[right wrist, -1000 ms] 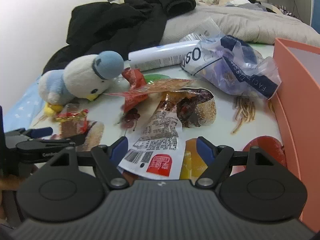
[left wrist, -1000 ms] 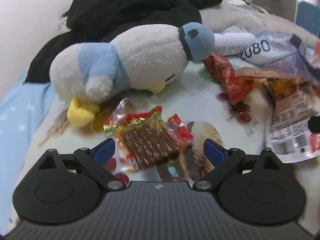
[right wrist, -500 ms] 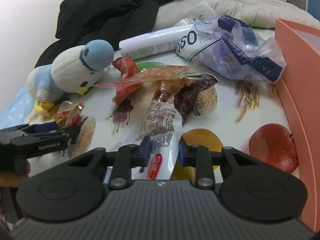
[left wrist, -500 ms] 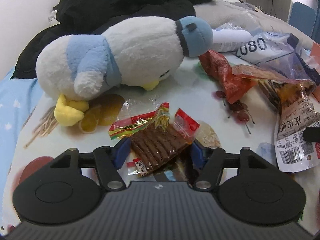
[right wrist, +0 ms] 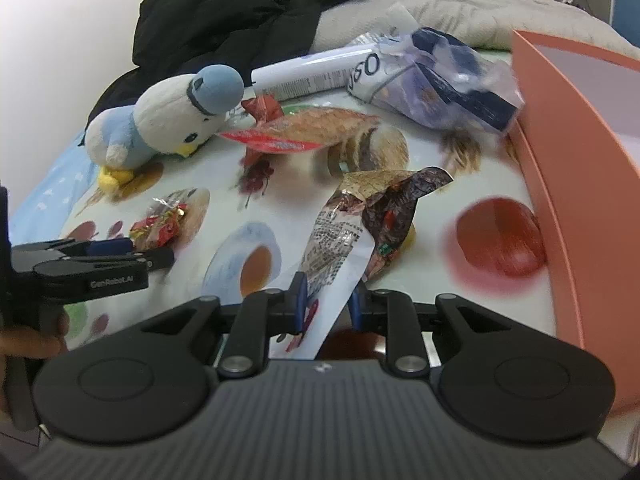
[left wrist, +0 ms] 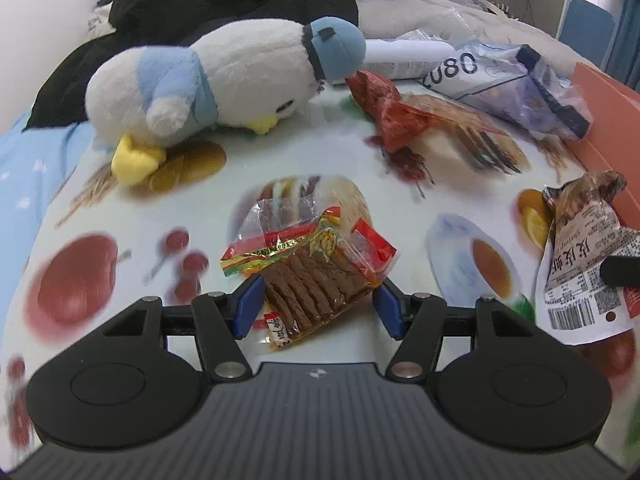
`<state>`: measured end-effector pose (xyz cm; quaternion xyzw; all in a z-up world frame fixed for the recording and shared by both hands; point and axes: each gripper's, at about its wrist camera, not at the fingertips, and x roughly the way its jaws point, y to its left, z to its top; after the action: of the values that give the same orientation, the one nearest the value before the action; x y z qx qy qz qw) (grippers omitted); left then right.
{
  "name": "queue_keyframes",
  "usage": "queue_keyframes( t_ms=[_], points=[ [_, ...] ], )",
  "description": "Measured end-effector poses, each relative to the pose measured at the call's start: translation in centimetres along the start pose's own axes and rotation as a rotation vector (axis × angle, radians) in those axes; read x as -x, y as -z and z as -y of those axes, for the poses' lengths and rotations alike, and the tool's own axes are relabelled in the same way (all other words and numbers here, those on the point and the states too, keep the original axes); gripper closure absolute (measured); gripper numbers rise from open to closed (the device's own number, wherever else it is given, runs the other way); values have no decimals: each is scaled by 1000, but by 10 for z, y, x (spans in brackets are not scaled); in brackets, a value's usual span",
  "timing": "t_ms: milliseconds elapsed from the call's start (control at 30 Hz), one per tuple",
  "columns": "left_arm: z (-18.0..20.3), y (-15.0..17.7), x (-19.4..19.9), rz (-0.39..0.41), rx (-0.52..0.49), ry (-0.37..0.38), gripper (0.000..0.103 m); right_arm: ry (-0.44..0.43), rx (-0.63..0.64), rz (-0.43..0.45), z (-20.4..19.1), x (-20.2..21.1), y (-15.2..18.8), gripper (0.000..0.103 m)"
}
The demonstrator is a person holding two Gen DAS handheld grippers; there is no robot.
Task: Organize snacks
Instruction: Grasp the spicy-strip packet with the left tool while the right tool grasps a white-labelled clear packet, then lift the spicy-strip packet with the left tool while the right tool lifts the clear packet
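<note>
While your left gripper (left wrist: 318, 310) closes on the clear packet of brown strips (left wrist: 310, 280), jaws touching its sides, your right gripper (right wrist: 327, 302) closes, pinching the barcoded white snack bag (right wrist: 348, 236), orange box wall (right wrist: 576, 184) close right, bare printed cloth (left wrist: 120, 216) left, far bag (left wrist: 500, 76) reads "080".

Soft, even indoor light, strong fisheye bending at the edges (motion-smeared tablecloth (left wrist: 120, 216) prints, faint shadows).

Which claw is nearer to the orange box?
Right. The right claw, closing on a snack bag, sits beside the orange box; the left claw is farther away, across the table.
</note>
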<state>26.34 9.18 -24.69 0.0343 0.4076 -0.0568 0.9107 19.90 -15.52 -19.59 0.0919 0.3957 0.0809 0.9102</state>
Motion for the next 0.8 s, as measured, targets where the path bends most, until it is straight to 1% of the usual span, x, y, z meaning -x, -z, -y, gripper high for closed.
queue_keyframes(
  t_ms=[33,67,133,267,433,500,667,800],
  points=[
    [3,5,5,-4,4,8,38,-4,-9,0,1,6,4,79],
    [8,10,11,-6,6,12,38,-4,-11,0,2,11,8,82],
    [16,20,21,-15,14,16,38,-7,-14,-2,2,22,16,82],
    [40,40,40,-30,-15,41,38,-19,-7,-13,1,41,33,83],
    [61,63,63,-42,-14,68,38,-25,-10,-22,6,66,55,83],
    [68,70,72,-43,-15,84,38,-26,-11,-23,11,76,60,83],
    [85,89,90,-49,-17,85,38,-35,-20,-35,30,99,68,83],
    [95,98,103,-47,-5,97,38,-15,-34,-45,46,113,77,83]
  ],
)
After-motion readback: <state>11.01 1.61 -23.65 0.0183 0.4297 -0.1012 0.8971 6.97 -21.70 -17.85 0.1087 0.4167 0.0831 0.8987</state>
